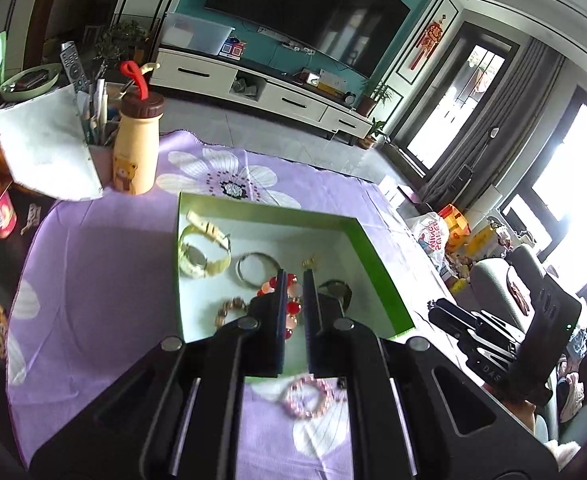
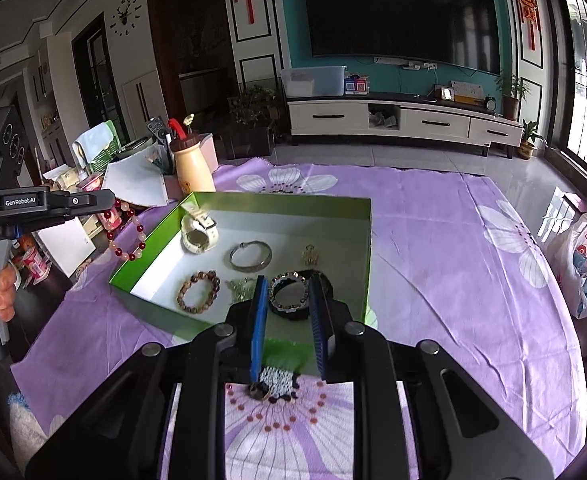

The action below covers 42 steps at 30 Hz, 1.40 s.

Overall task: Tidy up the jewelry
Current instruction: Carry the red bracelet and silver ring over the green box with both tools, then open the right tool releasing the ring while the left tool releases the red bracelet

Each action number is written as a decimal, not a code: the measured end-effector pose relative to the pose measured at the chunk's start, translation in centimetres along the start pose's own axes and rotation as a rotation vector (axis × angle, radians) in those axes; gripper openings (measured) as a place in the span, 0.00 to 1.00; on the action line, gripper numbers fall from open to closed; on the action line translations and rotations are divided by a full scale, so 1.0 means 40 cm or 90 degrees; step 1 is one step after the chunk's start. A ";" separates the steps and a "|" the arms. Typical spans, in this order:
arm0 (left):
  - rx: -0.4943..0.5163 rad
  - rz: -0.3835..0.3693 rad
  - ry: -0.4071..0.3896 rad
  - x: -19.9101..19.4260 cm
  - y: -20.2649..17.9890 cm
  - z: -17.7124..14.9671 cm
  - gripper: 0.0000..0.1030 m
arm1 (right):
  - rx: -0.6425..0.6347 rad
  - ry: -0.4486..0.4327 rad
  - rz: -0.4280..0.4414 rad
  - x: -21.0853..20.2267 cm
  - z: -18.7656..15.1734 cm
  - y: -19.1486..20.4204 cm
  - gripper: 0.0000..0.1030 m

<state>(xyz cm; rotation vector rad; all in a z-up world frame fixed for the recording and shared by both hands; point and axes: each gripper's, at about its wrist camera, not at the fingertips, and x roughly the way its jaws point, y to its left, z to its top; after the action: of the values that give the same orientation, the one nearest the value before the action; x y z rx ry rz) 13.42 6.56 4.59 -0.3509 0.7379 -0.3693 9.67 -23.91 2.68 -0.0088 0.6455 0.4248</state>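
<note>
1. Living room, TV wall behind; purple floral cloth (image 2: 433, 240) covers the table, clutter along its left edge
2. Green box (image 2: 277, 202) sits mid-cloth, white floor, open top; already inside: pale watch (image 2: 199, 234), silver bangle (image 2: 250, 256), brown bead bracelet (image 2: 197, 292), dark bracelet (image 2: 293, 294), a small gold piece (image 2: 310, 255)
3. Left gripper (image 1: 293, 276), fingers nearly together, clamped on the red-and-cream bead bracelet (image 2: 127, 236), which dangles in the air just outside the box's left wall
4. Right gripper (image 2: 287, 284) hovers over the box's near edge, fingers apart, holding nothing
5. Step in hand, as I read it: carrying the beaded bracelet to the box. Next move calls for shifting it over a bare patch of floor, lowering, then parting the fingers
6. Pink bead bracelet (image 1: 305, 396) lies on the cloth by the near wall, probably next
7. Hard to make out: small ring and dark bits (image 2: 271, 388) on the cloth under the right gripper; greenish item beside the brown beads; box's near wall is hidden by the gripper bodies
</note>
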 end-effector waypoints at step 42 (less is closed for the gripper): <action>0.034 0.106 0.131 0.355 0.068 0.038 0.07 | 0.027 0.158 -0.033 0.366 0.100 -0.091 0.28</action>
<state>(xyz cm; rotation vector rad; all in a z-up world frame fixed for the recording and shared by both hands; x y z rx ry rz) 24.71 2.93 -3.82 -0.2002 0.9503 -0.2691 23.89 -21.10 -3.11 -0.0379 0.8968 0.3625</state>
